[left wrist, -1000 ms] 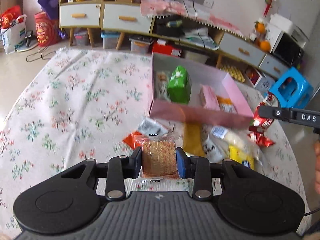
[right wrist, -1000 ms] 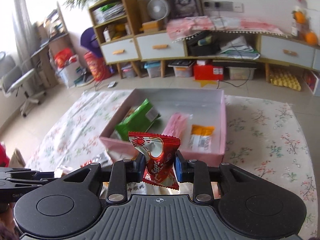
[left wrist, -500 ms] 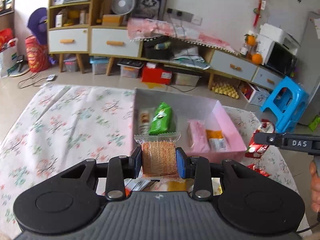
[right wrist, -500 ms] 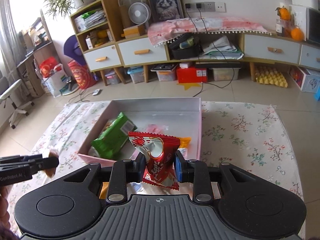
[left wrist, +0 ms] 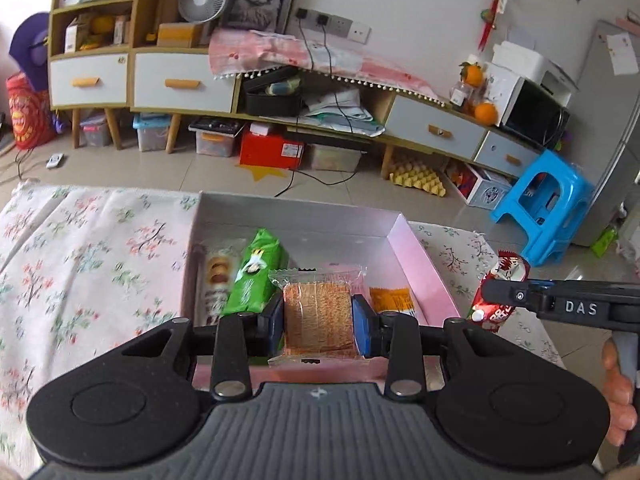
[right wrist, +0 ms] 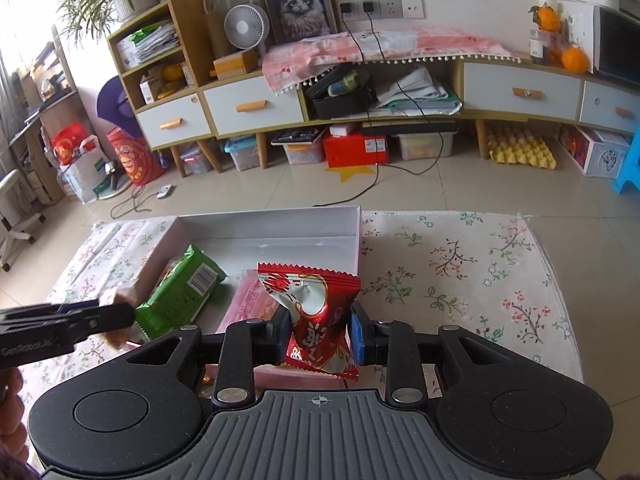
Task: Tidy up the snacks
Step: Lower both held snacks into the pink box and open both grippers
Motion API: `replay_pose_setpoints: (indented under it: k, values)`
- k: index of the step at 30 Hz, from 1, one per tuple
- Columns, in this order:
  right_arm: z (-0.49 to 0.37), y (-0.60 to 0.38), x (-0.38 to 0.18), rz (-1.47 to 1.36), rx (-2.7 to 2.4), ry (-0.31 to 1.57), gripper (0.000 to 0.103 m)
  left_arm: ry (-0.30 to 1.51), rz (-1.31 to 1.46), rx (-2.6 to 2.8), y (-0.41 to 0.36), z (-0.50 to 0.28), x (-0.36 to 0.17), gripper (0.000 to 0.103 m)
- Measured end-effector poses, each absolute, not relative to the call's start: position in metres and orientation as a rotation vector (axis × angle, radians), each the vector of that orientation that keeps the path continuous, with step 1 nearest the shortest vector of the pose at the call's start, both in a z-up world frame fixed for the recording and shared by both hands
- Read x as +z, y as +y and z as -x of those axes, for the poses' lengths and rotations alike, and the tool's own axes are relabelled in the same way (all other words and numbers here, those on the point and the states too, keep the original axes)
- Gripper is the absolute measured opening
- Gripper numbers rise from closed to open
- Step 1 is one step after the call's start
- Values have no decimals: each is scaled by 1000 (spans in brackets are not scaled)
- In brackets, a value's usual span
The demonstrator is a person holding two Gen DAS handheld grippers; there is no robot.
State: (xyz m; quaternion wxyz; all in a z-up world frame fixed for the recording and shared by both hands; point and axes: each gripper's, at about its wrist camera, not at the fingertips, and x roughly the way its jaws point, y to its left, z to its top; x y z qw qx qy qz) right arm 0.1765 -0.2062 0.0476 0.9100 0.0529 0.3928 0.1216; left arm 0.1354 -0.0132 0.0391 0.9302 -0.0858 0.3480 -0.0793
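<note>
Snacks hang over a pink box (left wrist: 424,264) on a floral-clothed worktop (right wrist: 460,280): the left gripper (left wrist: 319,320) has its fingers clamped on a clear-wrapped cracker pack (left wrist: 318,314), the right gripper (right wrist: 319,334) on a red packet (right wrist: 316,320), both above the box's near edge. Inside lie a green pack (left wrist: 256,276) and a biscuit sleeve (left wrist: 214,280) at left, an orange packet (left wrist: 394,300) at right.

Orange packet (left wrist: 394,300) partly hidden behind blue pad; pink packet (right wrist: 250,300) half covered by red wrapper; tablecloth (left wrist: 60,280) blurred at left edge.
</note>
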Motion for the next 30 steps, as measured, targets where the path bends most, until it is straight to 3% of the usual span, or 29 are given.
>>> replay_pose_setpoints:
  k: [7,30]
  values:
    - [-182,-199,39,-83,253,821,28,735,73,-165,-24,-147,22,32]
    - [-185,-191,25,-109,275,811,32,755,143,-152,-16,-146,30,41]
